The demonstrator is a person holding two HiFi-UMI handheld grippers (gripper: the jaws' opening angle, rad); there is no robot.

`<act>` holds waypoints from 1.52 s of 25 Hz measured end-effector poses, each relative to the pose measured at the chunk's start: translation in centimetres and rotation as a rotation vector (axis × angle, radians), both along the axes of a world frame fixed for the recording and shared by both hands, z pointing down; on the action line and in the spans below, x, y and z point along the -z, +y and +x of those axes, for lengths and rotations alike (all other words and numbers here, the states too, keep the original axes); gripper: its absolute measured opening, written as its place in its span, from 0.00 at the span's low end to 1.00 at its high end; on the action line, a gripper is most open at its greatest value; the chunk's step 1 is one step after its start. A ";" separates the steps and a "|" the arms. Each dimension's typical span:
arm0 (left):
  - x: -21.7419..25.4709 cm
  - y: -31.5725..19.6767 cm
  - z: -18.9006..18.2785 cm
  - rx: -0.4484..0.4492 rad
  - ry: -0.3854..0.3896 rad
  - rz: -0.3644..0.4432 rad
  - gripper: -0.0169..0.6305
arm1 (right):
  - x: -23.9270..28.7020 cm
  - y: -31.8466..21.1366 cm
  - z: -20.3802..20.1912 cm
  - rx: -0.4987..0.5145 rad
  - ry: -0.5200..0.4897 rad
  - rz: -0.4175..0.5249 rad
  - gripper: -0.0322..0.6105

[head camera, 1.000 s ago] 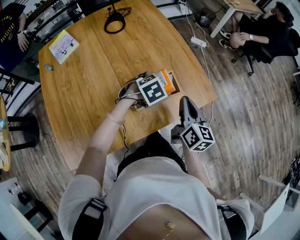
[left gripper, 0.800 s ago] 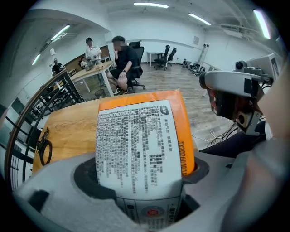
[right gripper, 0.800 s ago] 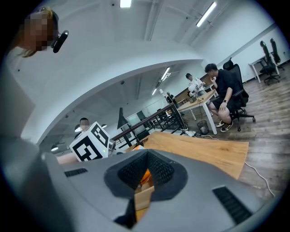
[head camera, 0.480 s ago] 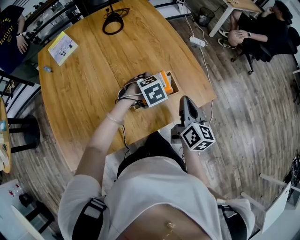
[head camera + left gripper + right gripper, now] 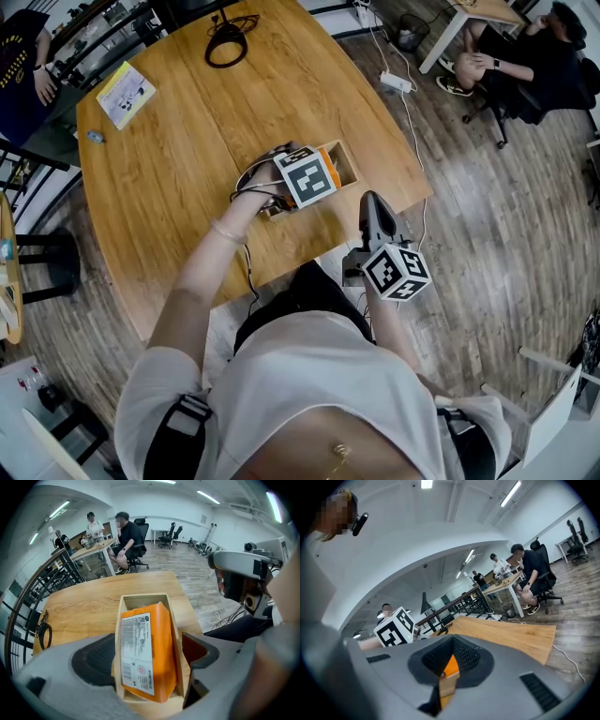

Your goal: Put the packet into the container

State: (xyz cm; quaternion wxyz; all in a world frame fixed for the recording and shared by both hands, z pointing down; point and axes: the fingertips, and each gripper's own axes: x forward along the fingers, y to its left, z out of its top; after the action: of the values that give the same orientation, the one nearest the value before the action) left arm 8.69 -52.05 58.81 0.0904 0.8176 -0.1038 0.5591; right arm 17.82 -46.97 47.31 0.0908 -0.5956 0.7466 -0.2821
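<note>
Left gripper [image 5: 147, 656]: its jaws have just been opening and now stand wide, one pad on each outer side of the open-topped pale wooden box [image 5: 143, 603], pressing on nothing. Between them, inside the box, is the orange foil packet with a white printed label [image 5: 157, 620]. It stands on end and tilts, with its upper edge showing above the rim.

Right gripper [image 5: 451, 660]: jaws drawn together at the tips, gripping nothing. It hangs at 5 o'clock from the box, just beyond the edge of the surface, and points towards it.

Progress, as judged: the placement is essentially done, since the packet is in the container and released. What is left is to lift the left gripper clear. The packet may also need settling, as it does not lie flat.

Surroundings, head view:
- The rounded light-wood surface [image 5: 187, 122] carries the box near its edge at 4 o'clock.
- A yellow printed leaflet [image 5: 128, 92] lies at 10 o'clock from the box, well apart.
- A black coiled cable [image 5: 228, 42] lies at 11 o'clock, also well apart.
- A white power strip [image 5: 397, 82] is on the floor at 1 o'clock.

Obstructions: nothing stands between the gripper and open air. The risk, as judged, is that a pad catches the raised packet edge or a box wall on withdrawal and shifts the box towards the nearby edge.
</note>
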 end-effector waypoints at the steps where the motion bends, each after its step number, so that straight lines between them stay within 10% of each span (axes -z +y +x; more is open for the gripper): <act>1: 0.2 -0.1 0.1 0.003 0.001 0.006 0.69 | 0.0 0.0 0.1 0.001 0.000 0.000 0.07; 16: 1.4 -1.3 -0.4 0.031 0.001 0.104 0.67 | 0.1 -0.3 -0.2 0.018 -0.006 0.003 0.07; 27: 1.9 -1.1 0.0 0.081 0.068 0.175 0.06 | 0.1 -0.5 -0.7 0.026 -0.007 0.003 0.07; 38: 2.5 0.0 -0.7 0.117 0.127 0.155 0.04 | 0.4 -0.6 -1.8 0.045 0.000 0.015 0.07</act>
State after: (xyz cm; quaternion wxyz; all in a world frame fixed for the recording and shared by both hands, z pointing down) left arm 7.97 -52.06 56.28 0.0658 0.8485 -0.1883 0.4902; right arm 16.03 -47.53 46.94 0.0887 -0.5780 0.7618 -0.2786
